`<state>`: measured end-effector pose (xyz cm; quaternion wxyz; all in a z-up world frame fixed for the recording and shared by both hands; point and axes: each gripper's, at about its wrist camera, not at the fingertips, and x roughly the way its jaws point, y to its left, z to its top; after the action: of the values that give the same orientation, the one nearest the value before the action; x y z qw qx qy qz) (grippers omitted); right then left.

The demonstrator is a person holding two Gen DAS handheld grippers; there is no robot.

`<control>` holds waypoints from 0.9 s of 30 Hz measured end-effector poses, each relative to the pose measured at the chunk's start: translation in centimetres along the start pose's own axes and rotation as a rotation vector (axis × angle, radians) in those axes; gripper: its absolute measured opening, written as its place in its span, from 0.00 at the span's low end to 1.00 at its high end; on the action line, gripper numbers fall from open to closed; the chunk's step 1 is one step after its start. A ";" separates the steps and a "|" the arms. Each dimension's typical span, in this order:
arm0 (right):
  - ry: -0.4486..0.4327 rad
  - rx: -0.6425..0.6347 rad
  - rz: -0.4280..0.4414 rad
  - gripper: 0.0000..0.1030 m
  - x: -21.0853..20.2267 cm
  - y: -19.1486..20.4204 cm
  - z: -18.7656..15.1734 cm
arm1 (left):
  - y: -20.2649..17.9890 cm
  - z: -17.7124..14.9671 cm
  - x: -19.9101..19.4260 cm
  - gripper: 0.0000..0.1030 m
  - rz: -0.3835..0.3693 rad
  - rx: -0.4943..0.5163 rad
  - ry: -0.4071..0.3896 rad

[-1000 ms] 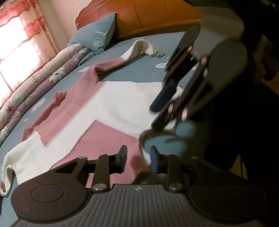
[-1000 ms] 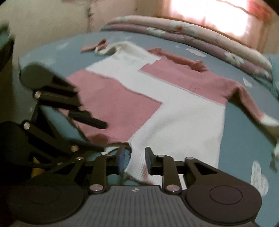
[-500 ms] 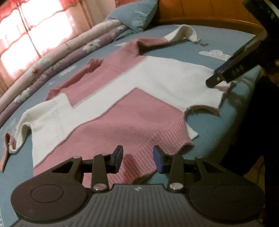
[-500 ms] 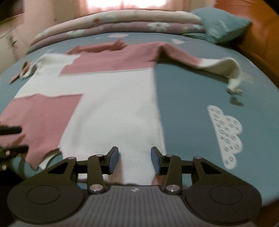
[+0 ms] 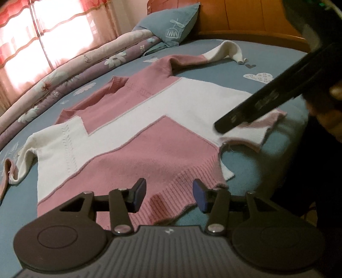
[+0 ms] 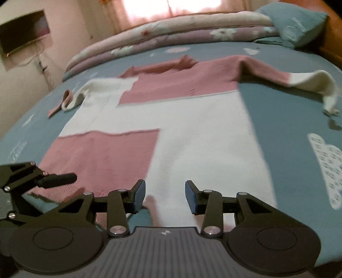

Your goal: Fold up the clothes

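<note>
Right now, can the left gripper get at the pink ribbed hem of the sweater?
Probably yes. The left gripper is open just over the pink ribbed hem, with nothing between them; the right gripper is off to the side over the white part.

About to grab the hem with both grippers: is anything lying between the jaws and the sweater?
Nothing visible. The left gripper is open over the pink ribbed hem of the sweater, the right gripper open over its white hem; only bedsheet surrounds it.

Backlit curtains (image 5: 42, 42) — wooden headboard (image 5: 235, 19).
</note>
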<state>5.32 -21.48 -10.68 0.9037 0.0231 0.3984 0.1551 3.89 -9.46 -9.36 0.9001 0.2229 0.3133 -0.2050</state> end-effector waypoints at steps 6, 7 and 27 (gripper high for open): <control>-0.002 -0.055 0.002 0.04 0.9 1.7 0.4 | 0.8 -0.1 -0.5 0.48 0.007 -0.018 -0.014; -0.005 -0.054 0.001 0.04 0.7 1.7 0.4 | 0.9 -0.1 -0.6 0.48 0.009 -0.022 -0.014; -0.046 -0.050 0.168 0.16 -1.1 3.1 0.8 | 4.1 -0.9 0.0 0.57 0.083 -0.054 0.027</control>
<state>4.39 -18.76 -8.83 0.8966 0.0375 0.3703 0.2399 5.56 -5.61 -8.92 0.9092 0.2140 0.3214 -0.1559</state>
